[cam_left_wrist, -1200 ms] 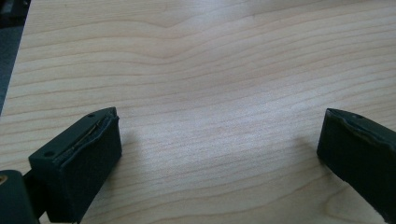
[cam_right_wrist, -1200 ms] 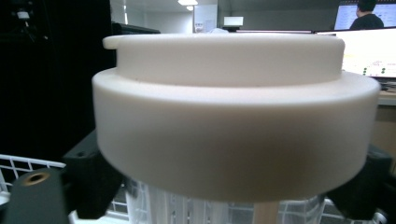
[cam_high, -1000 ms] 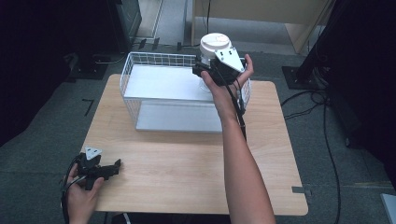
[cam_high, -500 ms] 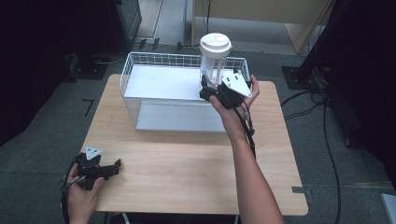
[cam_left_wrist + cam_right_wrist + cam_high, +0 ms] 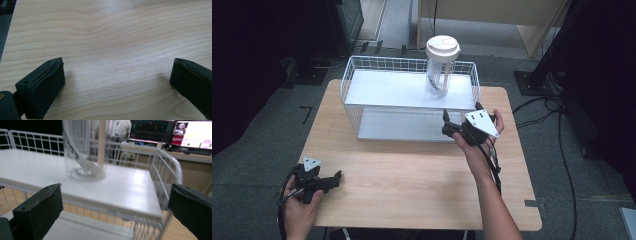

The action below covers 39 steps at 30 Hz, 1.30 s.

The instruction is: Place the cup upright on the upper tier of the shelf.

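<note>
Matt wooden table (image 5: 412, 175), seemingly plastic tumbler (image 5: 439, 70)

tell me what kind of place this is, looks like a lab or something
Probably a lab or recording workspace, not a home. A bare wooden table stands on grey carpet among black stands and trailing cables. Lit monitors sit on desks behind the white wire shelf rack, and a person works hand-held tongs.
</note>
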Each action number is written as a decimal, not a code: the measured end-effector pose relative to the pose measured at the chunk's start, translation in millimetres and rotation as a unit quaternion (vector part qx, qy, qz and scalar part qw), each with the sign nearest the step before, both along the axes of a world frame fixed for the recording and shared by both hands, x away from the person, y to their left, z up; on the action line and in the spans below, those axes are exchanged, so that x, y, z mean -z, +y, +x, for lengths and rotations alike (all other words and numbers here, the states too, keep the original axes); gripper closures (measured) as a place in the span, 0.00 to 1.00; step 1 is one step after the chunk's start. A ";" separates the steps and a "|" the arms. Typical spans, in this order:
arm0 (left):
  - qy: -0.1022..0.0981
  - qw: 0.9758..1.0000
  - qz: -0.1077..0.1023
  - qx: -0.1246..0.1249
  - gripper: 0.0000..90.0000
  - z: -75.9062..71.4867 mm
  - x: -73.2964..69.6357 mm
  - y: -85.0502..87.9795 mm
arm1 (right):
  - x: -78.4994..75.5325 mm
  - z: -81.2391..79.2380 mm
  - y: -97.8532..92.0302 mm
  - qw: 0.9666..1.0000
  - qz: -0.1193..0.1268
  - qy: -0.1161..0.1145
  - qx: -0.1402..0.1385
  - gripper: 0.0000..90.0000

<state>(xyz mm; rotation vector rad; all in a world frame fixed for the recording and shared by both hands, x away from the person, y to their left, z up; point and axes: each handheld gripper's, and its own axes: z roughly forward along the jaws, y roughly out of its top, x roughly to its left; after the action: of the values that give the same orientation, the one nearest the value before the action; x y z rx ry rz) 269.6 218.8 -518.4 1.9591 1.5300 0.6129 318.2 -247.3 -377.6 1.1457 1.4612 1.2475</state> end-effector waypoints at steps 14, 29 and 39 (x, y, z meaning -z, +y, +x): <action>0.000 1.000 0.000 0.001 0.00 0.0 0.1 0.1 | 54.5 -36.0 -39.6 0.999 -0.001 0.045 0.028 0.00; 0.000 1.000 0.000 0.000 0.00 0.0 0.1 0.0 | 100.8 -64.0 -84.2 0.993 0.011 0.090 0.072 0.00; 0.000 1.000 0.000 0.000 0.00 0.0 0.1 0.0 | 127.0 -83.6 -123.4 0.986 0.008 0.125 0.108 0.00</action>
<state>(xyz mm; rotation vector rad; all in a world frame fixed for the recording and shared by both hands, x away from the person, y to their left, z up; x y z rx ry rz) 269.6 218.8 -518.5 1.9600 1.5291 0.6133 234.6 -370.7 -504.6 1.4724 1.4625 0.9953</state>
